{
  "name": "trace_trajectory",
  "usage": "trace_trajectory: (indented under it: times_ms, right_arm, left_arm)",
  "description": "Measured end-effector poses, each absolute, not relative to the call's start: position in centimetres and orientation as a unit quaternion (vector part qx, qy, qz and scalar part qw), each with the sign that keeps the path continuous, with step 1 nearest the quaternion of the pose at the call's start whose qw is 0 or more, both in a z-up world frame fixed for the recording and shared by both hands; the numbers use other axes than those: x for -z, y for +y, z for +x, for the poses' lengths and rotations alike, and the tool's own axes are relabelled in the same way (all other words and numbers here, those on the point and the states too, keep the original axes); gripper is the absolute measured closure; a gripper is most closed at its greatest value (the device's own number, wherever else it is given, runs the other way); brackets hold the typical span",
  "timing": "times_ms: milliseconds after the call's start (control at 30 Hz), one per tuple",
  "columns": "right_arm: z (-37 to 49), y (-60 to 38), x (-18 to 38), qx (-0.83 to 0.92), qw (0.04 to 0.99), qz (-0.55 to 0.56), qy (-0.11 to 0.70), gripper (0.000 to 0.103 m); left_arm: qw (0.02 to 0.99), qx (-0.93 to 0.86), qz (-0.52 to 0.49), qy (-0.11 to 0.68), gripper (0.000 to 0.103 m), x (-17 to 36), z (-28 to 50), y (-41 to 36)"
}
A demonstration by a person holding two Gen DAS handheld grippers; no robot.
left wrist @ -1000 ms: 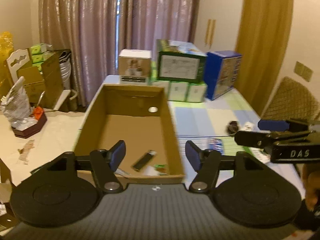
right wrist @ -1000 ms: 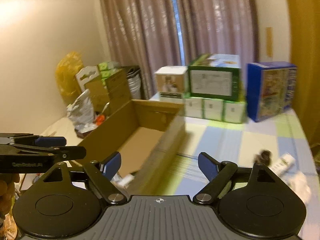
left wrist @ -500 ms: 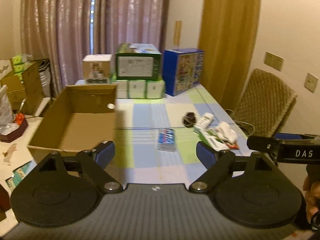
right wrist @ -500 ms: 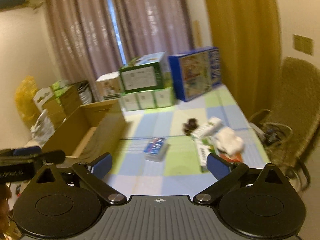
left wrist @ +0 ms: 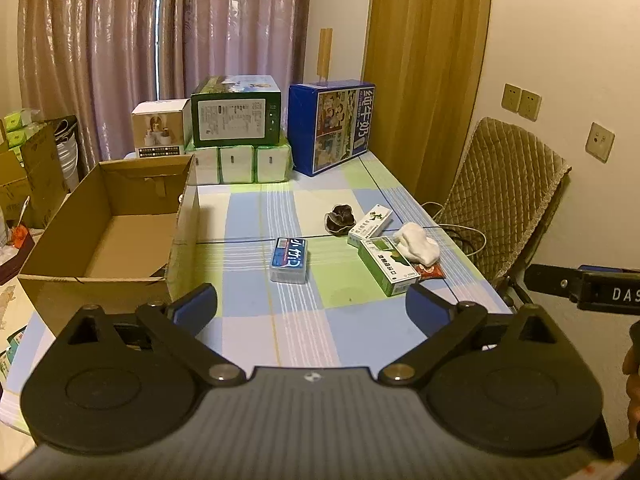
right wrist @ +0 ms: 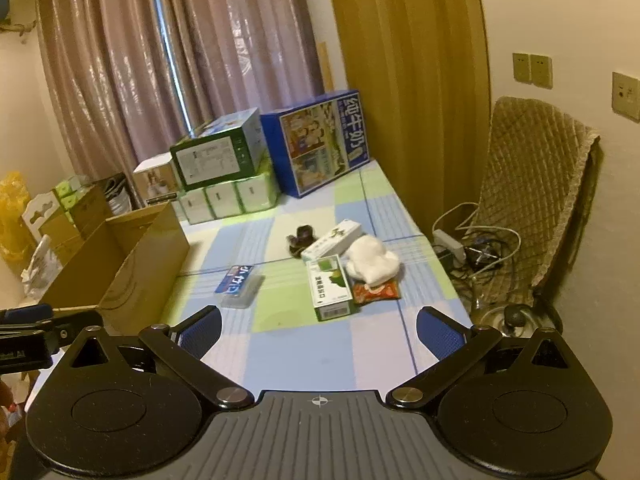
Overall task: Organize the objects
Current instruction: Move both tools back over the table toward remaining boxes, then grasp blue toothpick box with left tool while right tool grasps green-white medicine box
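An open cardboard box (left wrist: 100, 236) (right wrist: 132, 264) stands at the table's left. On the checked cloth lie a blue tissue pack (left wrist: 289, 259) (right wrist: 239, 284), a green-and-white carton (left wrist: 387, 265) (right wrist: 331, 286), a white carton (left wrist: 370, 220) (right wrist: 332, 238), a white cloth lump (left wrist: 417, 243) (right wrist: 372, 259), a red packet (left wrist: 430, 270) (right wrist: 376, 292) and a dark round object (left wrist: 340, 218) (right wrist: 302, 238). My left gripper (left wrist: 311, 308) is open and empty near the front edge, short of the tissue pack. My right gripper (right wrist: 318, 330) is open and empty too, short of the green carton.
Stacked cartons (left wrist: 236, 136) and a blue milk box (left wrist: 332, 124) line the table's far end by the curtains. A quilted chair (left wrist: 504, 192) and cables (right wrist: 476, 248) are off the right edge. More boxes (left wrist: 28, 176) crowd the left.
Both views have swung right, from the cardboard box to the loose items on the cloth. Both grippers stay open, the left spread wider than a second ago.
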State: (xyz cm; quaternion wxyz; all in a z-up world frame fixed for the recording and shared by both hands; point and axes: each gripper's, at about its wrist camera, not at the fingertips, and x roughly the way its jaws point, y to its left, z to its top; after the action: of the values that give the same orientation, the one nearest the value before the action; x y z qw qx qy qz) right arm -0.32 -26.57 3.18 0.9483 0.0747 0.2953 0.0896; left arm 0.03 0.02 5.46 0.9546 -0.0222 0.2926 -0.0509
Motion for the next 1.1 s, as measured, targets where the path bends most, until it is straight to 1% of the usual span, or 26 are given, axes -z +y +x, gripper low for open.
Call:
trace_trajectory:
  times_ms: [67,700,933,1100]
  right_arm:
    - [-0.3,-26.8,-3.1,-0.088,0.948,0.077,0.296,0.002]
    - [1.2,-27.8,-1.8,-0.081,0.943,0.082,0.312,0.002]
    - [3.9,-27.9,-0.4,-0.075,0.939,0.065,0.329,0.002]
    - [6.9,-27.7,0.4,-0.076,0.944,0.055,0.317,0.002]
  left_arm:
    - [0.955,0.05,-0.021,0.292,0.002,-5.5,0.0,-0.1]
    - [0.949,0.064,-0.015,0.308,0.001,-4.7,1.7,-1.6]
    - [0.947,0.068,-0.007,0.315,0.001,-2.9,5.2,-1.8]
    - [0.947,0.057,-0.001,0.318,0.001,-1.0,9.5,-1.5]
